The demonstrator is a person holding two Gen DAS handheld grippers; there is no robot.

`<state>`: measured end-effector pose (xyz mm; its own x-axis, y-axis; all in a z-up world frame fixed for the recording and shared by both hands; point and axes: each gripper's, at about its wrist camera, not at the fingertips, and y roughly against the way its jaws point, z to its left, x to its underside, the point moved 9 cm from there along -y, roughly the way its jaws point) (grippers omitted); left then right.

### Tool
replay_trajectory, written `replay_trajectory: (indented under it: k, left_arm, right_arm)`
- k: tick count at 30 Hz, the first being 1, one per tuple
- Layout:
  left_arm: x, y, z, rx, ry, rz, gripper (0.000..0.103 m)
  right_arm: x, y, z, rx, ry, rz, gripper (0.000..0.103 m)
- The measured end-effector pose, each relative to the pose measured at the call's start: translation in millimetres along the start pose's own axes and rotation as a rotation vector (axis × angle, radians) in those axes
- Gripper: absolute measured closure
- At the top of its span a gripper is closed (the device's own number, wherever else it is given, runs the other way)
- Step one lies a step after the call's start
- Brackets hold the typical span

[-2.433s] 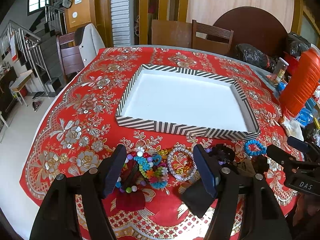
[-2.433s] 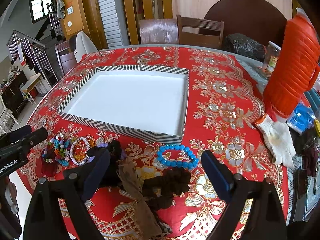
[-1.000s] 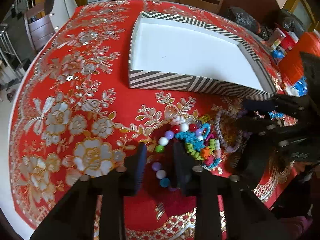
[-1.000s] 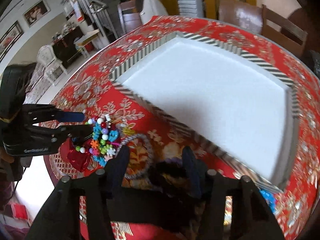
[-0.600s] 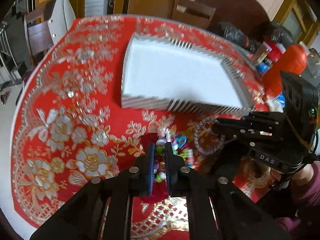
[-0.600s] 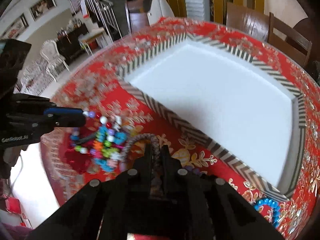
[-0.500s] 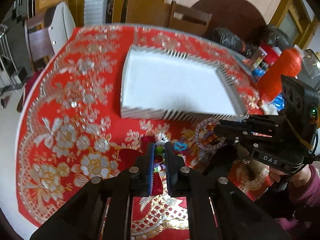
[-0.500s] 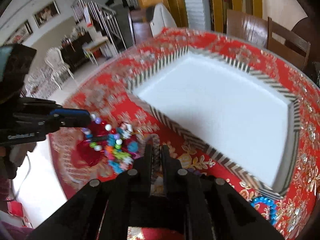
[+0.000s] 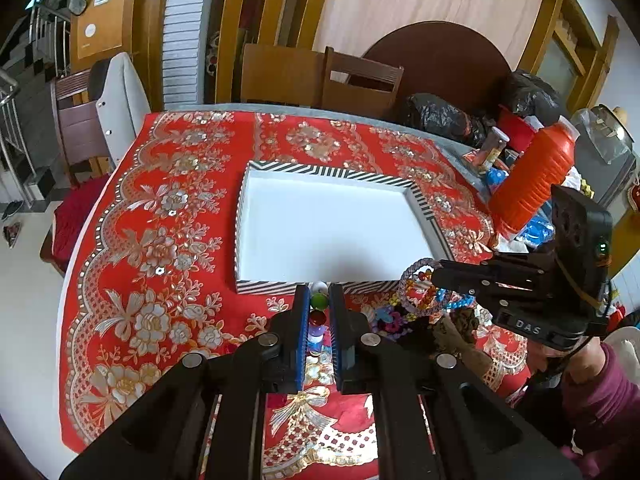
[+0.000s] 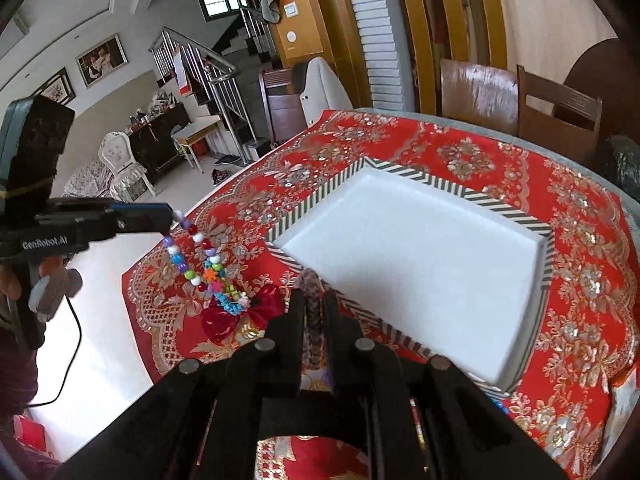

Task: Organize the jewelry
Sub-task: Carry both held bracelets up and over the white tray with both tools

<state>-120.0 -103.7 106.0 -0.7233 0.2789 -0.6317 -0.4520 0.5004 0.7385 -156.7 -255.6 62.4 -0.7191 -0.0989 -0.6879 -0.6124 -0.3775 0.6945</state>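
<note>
My left gripper (image 9: 319, 298) is shut on a string of large coloured beads (image 9: 319, 301). In the right wrist view the left gripper (image 10: 170, 216) hangs above the red cloth, and the coloured beads (image 10: 188, 258) dangle from it down to a bright cluster beside a red bow (image 10: 224, 322). My right gripper (image 10: 314, 294) is shut on a braided purple-grey bracelet (image 10: 311, 280), lifted just in front of the tray's near rim. Seen from the left wrist, the right gripper (image 9: 434, 276) holds the braided bracelet (image 9: 414, 280) as a ring. The striped tray (image 9: 260, 286) has a bare white floor.
An orange ribbed jug (image 9: 532, 184), jars and black bags (image 9: 436, 114) crowd the table's far right. Wooden chairs (image 9: 360, 80) stand behind the table. More jewelry (image 9: 390, 320) lies on the red cloth near the front edge. A person's sleeve (image 9: 592, 392) is at the right.
Both grippers went from open over the jewelry pile to shut, the left on the beads and the right on the braided bracelet, then rose from the cloth with them.
</note>
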Motion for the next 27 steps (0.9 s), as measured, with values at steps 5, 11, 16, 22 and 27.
replay_trajectory:
  k: [5,11,16,22,27]
  left_arm:
    - [11,-14,-7,0.041,0.016,0.033,0.094]
    - [49,-61,15,-0.056,0.046,0.140,0.084]
    - [60,-65,58,-0.135,0.129,0.143,0.081]
    - [58,-45,34,-0.033,0.092,0.125,0.062]
    - [85,-59,0,0.040,0.079,0.256,0.060]
  right_arm:
    - [6,-4,-17,0.014,-0.046,0.014,0.094]
    - [10,-11,-11,-0.006,-0.049,0.023,0.094]
    - [11,-13,-8,-0.015,-0.046,0.025,0.094]
    - [16,-19,-8,-0.024,-0.059,0.039,0.094]
    - [18,-16,-4,-0.024,-0.049,0.041,0.094]
